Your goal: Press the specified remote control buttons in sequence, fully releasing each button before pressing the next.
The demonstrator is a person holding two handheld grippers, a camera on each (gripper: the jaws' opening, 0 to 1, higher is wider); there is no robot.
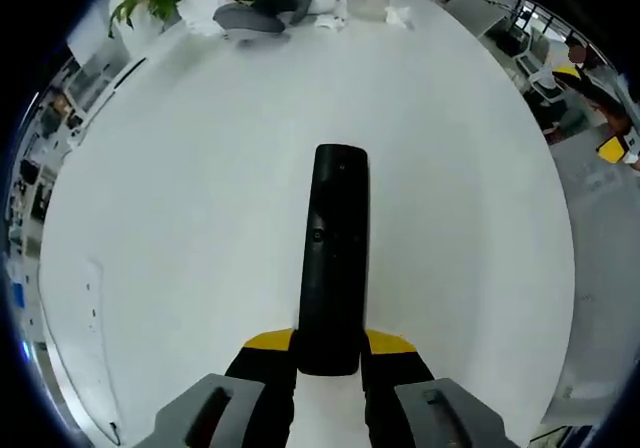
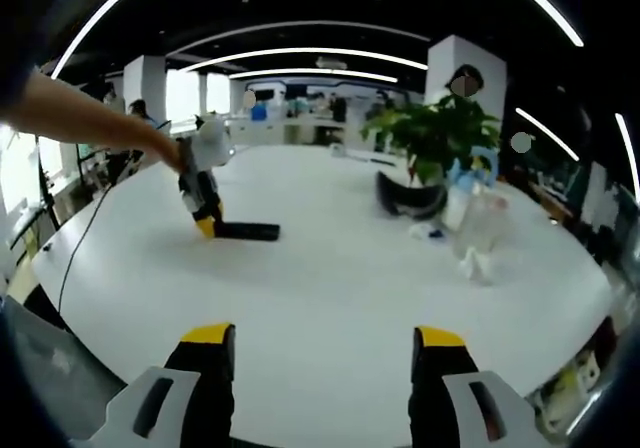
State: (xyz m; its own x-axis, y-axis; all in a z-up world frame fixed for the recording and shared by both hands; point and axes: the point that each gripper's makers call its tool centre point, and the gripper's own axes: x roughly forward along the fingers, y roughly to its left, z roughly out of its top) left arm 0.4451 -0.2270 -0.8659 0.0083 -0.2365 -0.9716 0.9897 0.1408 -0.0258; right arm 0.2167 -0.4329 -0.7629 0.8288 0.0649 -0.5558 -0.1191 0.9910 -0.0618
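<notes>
Office ceiling lights arc over a broad white counter (image 2: 330,268). At its far side, toward 1 o'clock in the right gripper view, a potted plant (image 2: 435,133) stands beside a clear plastic container (image 2: 478,218) whose contents I cannot make out. At 10 o'clock the left tool (image 2: 207,223) is clamped on the black remote control (image 1: 332,258), which lies flat on the counter. The right tool (image 2: 325,343) hangs with its jaws apart, well away from the remote. I'd keep the remote pinned steady and bring the right tool straight down on one button.
</notes>
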